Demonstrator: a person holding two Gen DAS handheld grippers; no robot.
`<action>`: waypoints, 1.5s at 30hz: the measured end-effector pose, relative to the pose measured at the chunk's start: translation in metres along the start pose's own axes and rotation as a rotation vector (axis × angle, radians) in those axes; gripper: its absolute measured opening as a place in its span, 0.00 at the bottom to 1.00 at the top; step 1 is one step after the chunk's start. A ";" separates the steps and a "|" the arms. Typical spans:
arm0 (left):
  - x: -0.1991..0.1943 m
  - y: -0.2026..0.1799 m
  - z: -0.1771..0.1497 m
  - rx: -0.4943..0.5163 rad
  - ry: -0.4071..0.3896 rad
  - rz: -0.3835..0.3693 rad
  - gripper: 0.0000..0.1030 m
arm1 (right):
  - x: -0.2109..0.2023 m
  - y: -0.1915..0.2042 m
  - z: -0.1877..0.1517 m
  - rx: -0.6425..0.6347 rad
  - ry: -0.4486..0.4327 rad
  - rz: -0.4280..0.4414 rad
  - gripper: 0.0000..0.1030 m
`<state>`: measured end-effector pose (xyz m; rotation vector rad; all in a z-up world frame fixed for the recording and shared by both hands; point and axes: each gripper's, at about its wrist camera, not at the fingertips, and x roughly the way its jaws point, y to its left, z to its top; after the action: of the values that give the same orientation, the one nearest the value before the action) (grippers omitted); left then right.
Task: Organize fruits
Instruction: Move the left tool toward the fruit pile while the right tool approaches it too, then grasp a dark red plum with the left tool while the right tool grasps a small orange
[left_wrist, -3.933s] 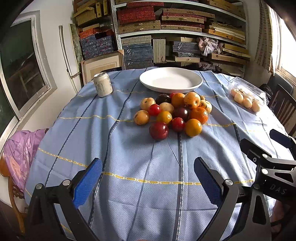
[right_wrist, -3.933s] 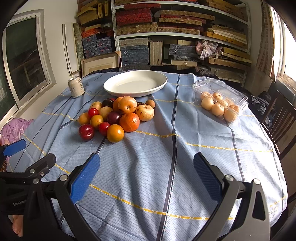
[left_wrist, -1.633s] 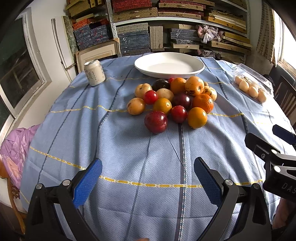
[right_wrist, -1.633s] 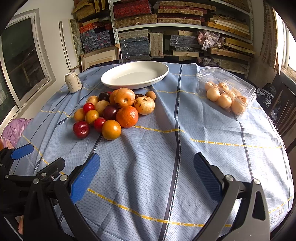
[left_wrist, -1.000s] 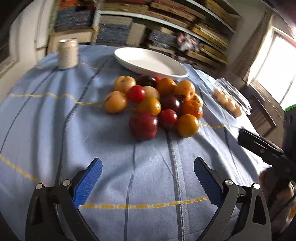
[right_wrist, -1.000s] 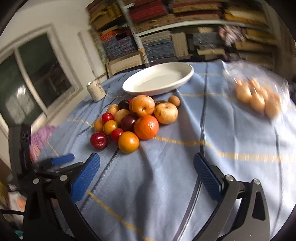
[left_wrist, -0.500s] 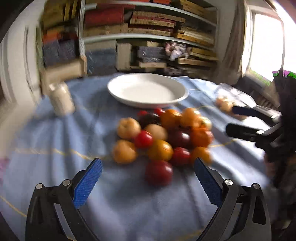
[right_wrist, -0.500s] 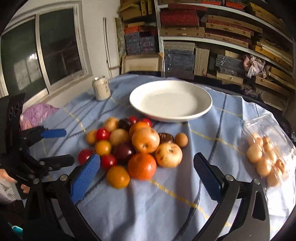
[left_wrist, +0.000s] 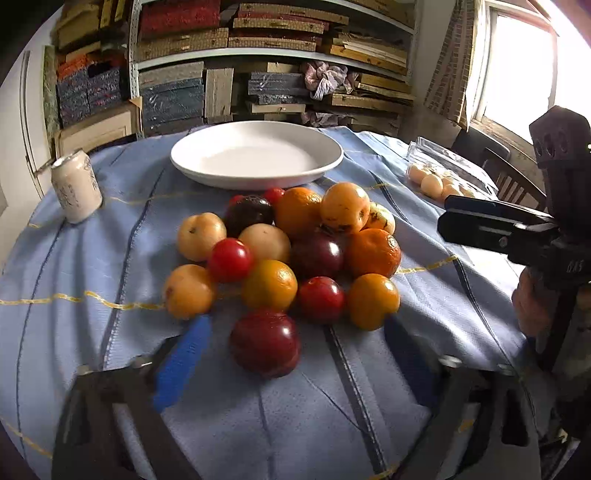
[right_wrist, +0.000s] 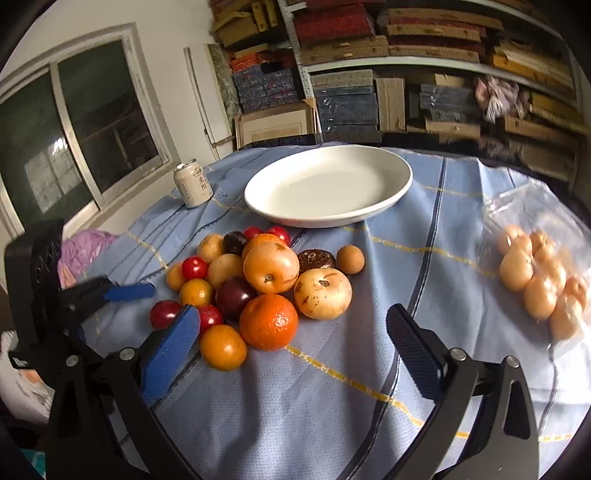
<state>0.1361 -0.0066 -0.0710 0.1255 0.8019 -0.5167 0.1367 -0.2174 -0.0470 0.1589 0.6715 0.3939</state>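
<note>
A pile of fruit lies on the blue tablecloth: a dark red plum (left_wrist: 264, 342) nearest the left gripper, oranges (left_wrist: 373, 252), small red tomatoes (left_wrist: 229, 259) and pale apples (left_wrist: 201, 236). An empty white plate (left_wrist: 256, 158) stands behind the pile. My left gripper (left_wrist: 291, 365) is open and empty, its jaws on either side of the dark red plum, just short of it. My right gripper (right_wrist: 299, 354) is open and empty, near the big orange (right_wrist: 268, 322) and a pale apple (right_wrist: 323, 293). The plate shows in the right wrist view (right_wrist: 328, 184) too.
A drink can (left_wrist: 75, 188) stands at the table's back left. A clear plastic box of pale round fruit (right_wrist: 535, 280) lies at the right. Shelves of stacked boxes (left_wrist: 258, 55) stand behind the table, a window (right_wrist: 74, 125) to the left and a chair (left_wrist: 513, 181) to the right.
Both grippers have moved forward to the fruit pile. The left one now straddles the dark red plum; the right one has swung left toward the pile. Both stay open.
</note>
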 end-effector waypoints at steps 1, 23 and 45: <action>0.004 0.000 0.000 -0.005 0.009 -0.002 0.75 | 0.000 0.000 0.000 0.008 -0.004 -0.003 0.96; 0.003 0.006 -0.010 -0.031 -0.007 -0.028 0.75 | 0.035 0.034 -0.032 -0.076 0.195 0.083 0.59; 0.010 0.014 -0.010 -0.050 0.035 -0.041 0.39 | 0.050 0.052 -0.033 -0.108 0.185 0.101 0.36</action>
<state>0.1415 0.0045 -0.0864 0.0717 0.8520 -0.5337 0.1356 -0.1487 -0.0874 0.0538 0.8238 0.5459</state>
